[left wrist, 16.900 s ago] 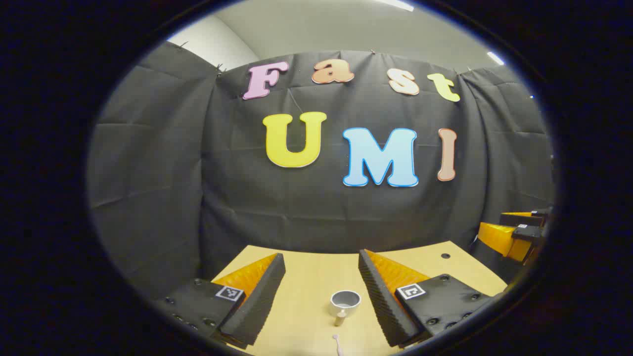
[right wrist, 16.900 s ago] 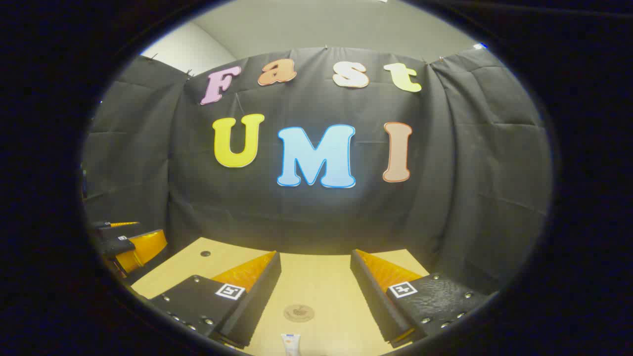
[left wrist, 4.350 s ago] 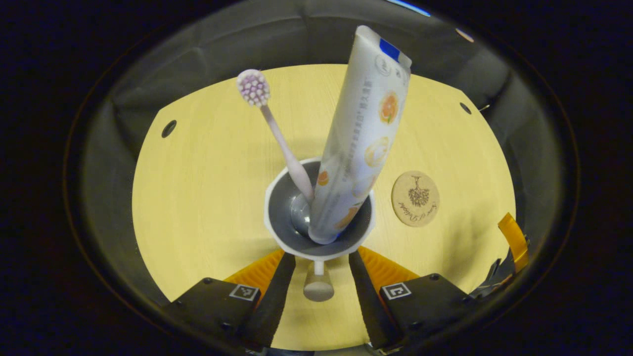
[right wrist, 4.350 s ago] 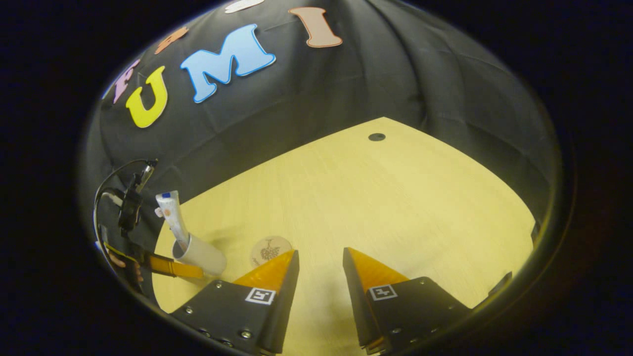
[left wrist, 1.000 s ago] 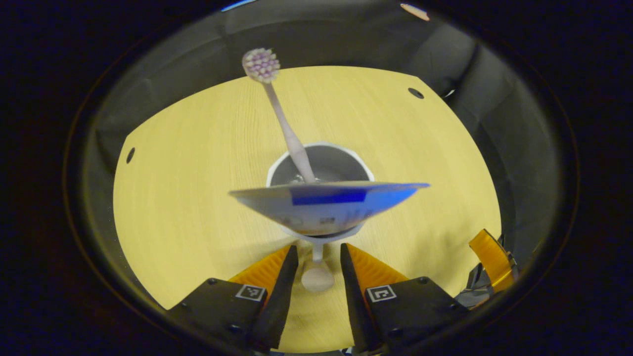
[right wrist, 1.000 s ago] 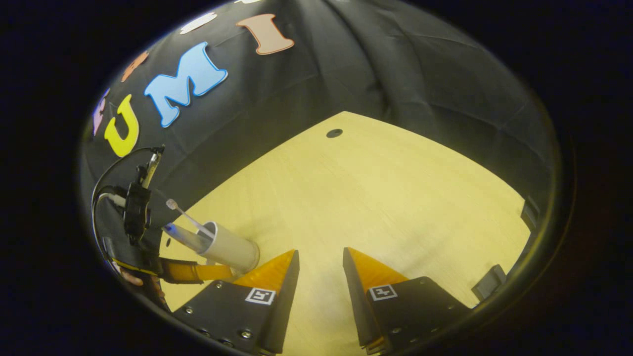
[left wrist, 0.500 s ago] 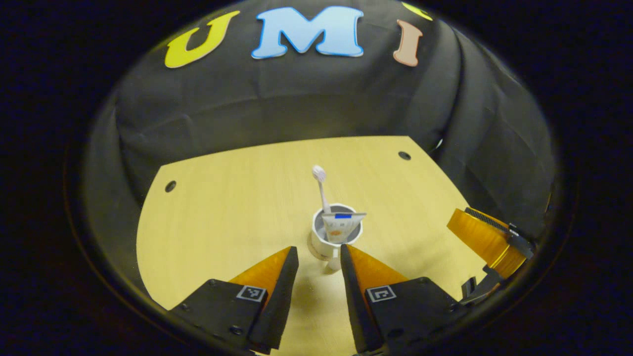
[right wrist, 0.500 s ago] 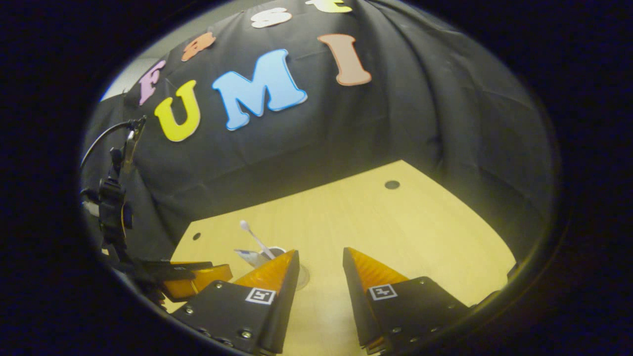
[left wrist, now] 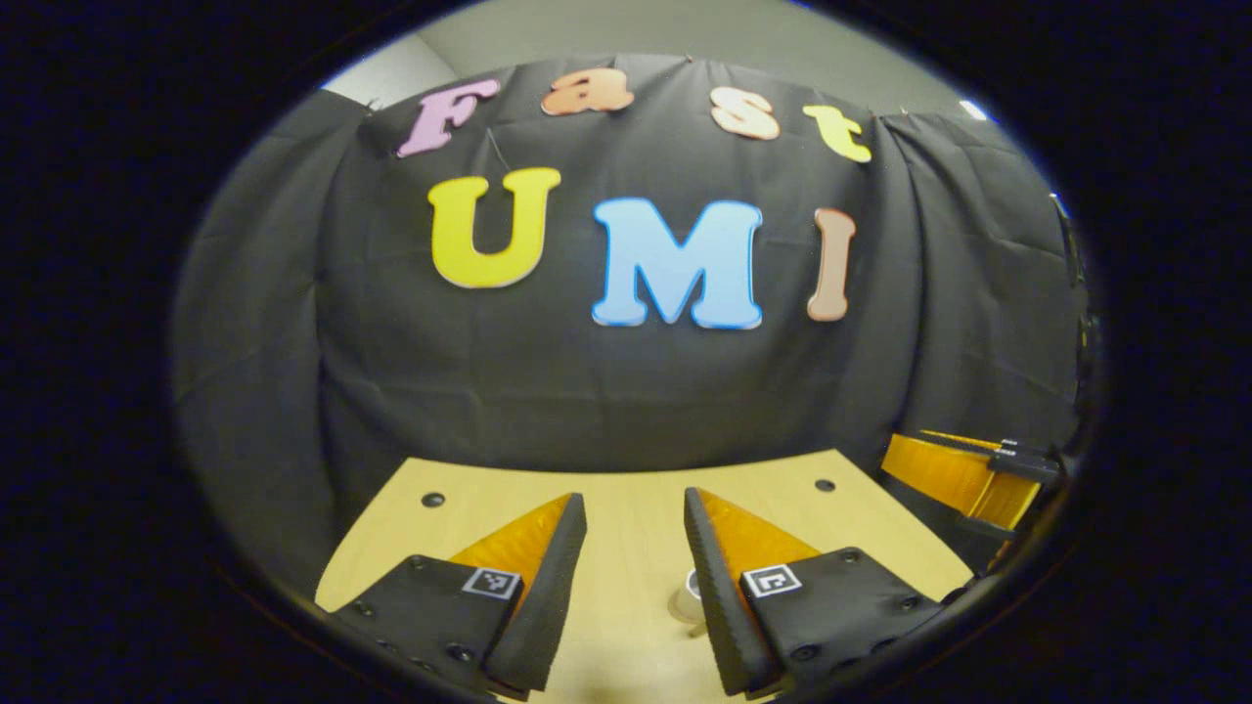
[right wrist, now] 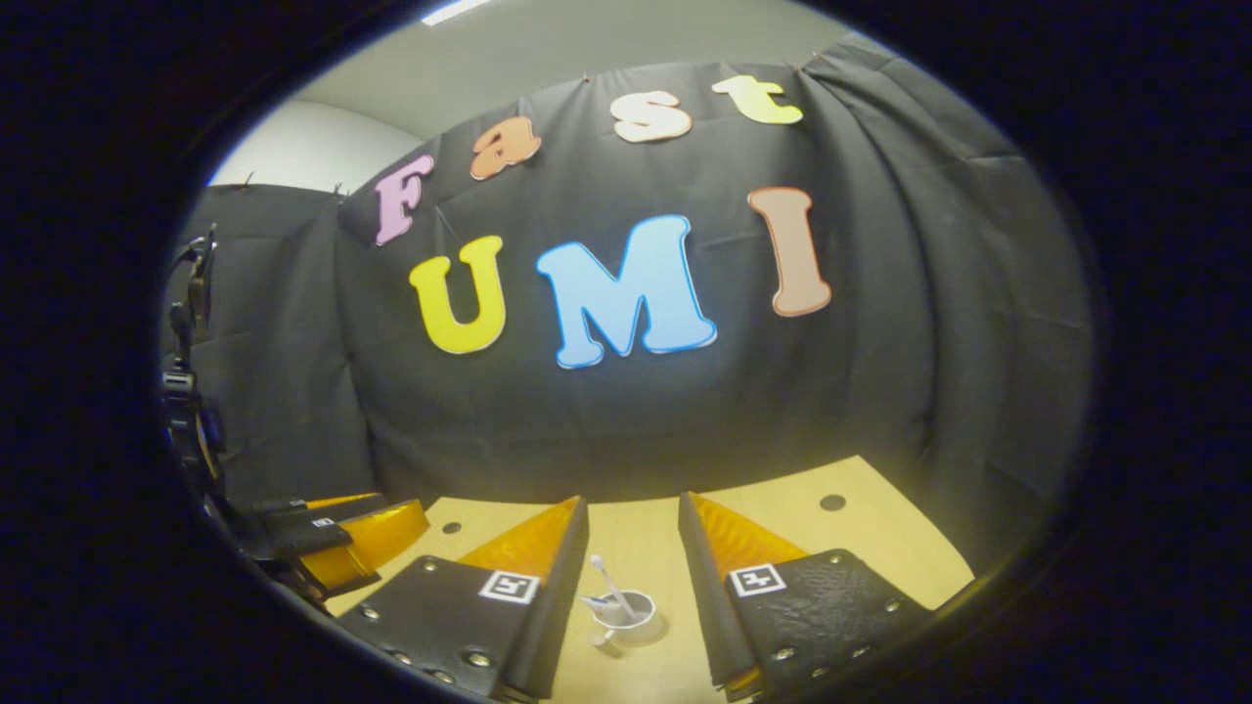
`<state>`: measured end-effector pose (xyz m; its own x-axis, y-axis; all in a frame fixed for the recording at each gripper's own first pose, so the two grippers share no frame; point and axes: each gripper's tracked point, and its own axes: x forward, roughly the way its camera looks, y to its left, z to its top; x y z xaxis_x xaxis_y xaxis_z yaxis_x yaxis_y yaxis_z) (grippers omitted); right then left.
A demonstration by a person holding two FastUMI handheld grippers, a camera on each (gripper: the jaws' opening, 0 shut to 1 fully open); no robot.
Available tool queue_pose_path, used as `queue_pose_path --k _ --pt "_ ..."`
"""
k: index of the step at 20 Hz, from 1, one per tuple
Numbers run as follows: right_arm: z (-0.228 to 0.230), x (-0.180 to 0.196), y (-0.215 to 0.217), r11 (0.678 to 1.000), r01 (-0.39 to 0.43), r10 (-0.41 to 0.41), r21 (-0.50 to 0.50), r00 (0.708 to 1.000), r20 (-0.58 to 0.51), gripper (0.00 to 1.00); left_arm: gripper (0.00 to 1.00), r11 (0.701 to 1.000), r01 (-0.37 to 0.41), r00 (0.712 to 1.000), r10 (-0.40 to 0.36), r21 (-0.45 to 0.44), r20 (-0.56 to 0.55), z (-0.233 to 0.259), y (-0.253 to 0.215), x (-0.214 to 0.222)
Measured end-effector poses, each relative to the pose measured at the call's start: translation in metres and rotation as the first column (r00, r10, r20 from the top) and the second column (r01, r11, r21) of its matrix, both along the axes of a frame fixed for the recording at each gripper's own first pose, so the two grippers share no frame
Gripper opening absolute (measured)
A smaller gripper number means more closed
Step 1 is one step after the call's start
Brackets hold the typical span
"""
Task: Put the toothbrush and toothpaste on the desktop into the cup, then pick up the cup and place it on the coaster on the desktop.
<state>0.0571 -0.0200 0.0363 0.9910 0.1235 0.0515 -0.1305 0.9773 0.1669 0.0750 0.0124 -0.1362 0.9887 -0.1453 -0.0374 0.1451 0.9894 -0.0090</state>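
While both grippers are hanging above the near edge of the light wooden desktop [right wrist: 773, 523], nothing is sitting between either pair of fingers. In the right gripper view, the right gripper [right wrist: 634, 518] is holding its two fingers spread, and just beyond them the white cup [right wrist: 626, 611] is standing upright on the desktop. A toothbrush [right wrist: 608, 583] is leaning out of the cup with its head up, and the flat end of the toothpaste tube [right wrist: 594, 603] is poking over the rim beside it. Whether the coaster is lying under the cup cannot be told; the base is too small to read. At the left edge of the same view, the left gripper [right wrist: 337, 536] is floating well apart from the cup. In the left gripper view, the left gripper [left wrist: 634, 516] is likewise keeping its fingers spread and empty, with part of the cup [left wrist: 685, 601] peeking out from behind the right-hand finger, and the right gripper [left wrist: 963, 474] is showing farther off at the right. Behind everything, the black cloth wall is closing off the booth. The likely risk now is a gripper swinging low and clipping the cup, since the leaning toothbrush and tube are making it top-heavy and easy to tip.
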Motion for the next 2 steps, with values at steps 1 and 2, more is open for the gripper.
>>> queue_pose_path --k 1,2 --pt "0.0100 -0.0052 0.0035 1.000 -0.009 0.009 -0.002 1.000 0.022 0.58 0.67 1.000 -0.005 0.999 0.005 -0.001 0.047 0.0044 -0.0023 -0.0044" --pt "0.0186 -0.0108 0.0048 1.000 -0.012 0.012 -0.004 0.999 0.041 0.58 0.68 1.000 -0.013 0.996 0.013 0.001 0.090 0.0088 -0.0026 -0.0093"
